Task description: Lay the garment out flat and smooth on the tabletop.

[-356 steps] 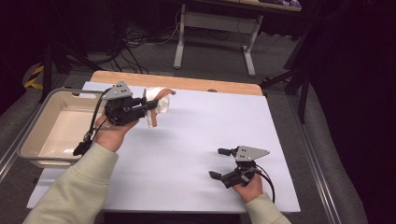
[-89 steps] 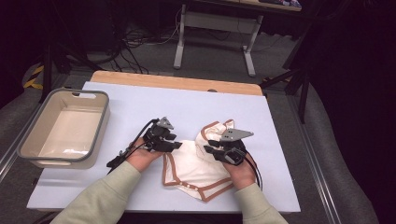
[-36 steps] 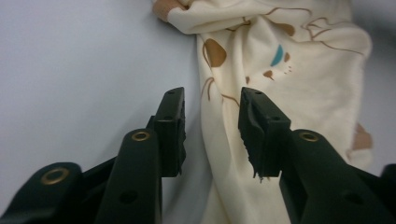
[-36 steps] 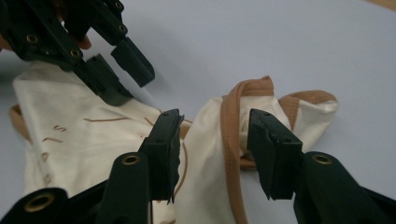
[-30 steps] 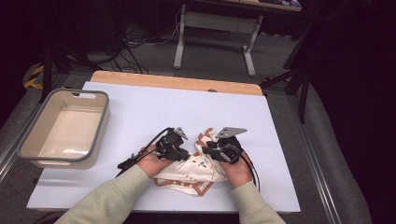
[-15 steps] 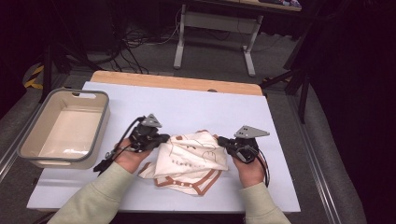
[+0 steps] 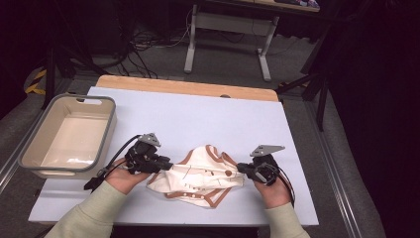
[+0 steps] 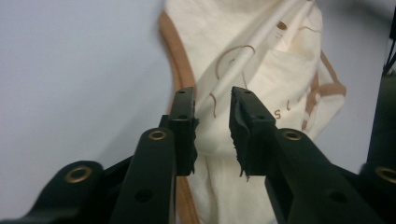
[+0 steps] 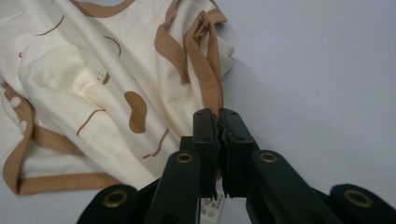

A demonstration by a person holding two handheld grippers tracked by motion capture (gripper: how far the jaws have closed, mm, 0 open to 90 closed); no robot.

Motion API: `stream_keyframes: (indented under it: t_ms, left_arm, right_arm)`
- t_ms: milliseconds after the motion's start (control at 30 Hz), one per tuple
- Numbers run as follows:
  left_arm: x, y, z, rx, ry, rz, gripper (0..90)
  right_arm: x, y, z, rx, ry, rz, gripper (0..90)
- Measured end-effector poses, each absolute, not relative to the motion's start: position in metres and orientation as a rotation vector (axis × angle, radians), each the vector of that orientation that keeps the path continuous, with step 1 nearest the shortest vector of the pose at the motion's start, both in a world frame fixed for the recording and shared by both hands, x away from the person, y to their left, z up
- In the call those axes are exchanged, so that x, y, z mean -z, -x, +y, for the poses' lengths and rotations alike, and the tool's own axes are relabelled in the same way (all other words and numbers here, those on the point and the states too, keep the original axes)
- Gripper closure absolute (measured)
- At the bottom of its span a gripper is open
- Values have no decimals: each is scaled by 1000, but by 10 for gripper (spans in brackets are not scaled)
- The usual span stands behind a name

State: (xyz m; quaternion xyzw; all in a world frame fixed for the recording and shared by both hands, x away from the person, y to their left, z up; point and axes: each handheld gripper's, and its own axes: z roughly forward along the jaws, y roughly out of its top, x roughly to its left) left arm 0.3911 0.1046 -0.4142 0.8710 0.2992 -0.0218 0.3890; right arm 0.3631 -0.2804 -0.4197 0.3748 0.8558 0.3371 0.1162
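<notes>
Cloth (image 7: 200, 173), cream with brown trim, lies bunched on the worktop (image 7: 198, 114) near the front edge, stretched between both grippers. The right gripper (image 7: 246, 171) pinches its brown hem tightly. The left gripper (image 7: 166, 166) has just been opening, fabric loose between its parted jaws.

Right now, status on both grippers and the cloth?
Left gripper fingers just opened, cloth between them, not pinched. Right gripper shut on cloth's brown hem. Cloth bunched on the table. Tub off to the left, clear.
</notes>
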Motion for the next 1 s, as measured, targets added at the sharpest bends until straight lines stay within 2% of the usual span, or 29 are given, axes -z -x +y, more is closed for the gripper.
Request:
stream_keyframes:
  t_ms: [33, 100, 233, 467, 633, 700, 833, 900, 1000]
  left_arm:
    - [414, -394, 103, 46, -2205, 769, 686]
    - [414, -402, 98, 24, -2189, 783, 655]
    - [417, -417, 83, -8, -2181, 793, 595]
    - [432, -436, 40, 18, -2237, 787, 539]
    - [444, -444, 20, 17, -2268, 792, 569]
    - [449, -446, 16, 43, -2295, 781, 638]
    - [448, -439, 12, 43, -2350, 727, 855]
    - [446, -437, 14, 60, -2354, 727, 872]
    - [438, -431, 20, 22, -2356, 724, 878]
  right_arm:
    - [420, -362, -283, -988, -1106, 2504, 829]
    - [420, -362, -287, -1001, -1130, 2483, 716]
    - [414, -364, -286, -1068, -1081, 2378, 554]
    - [415, -379, -283, -1033, -1084, 2331, 515]
    - [436, -389, -286, -918, -1233, 2456, 443]
    - [438, -389, -289, -951, -1265, 2469, 478]
    - [436, -389, -289, -986, -1255, 2536, 762]
    - [435, -387, -287, -980, -1225, 2547, 868]
    - [430, -383, -285, -990, -1188, 2529, 898]
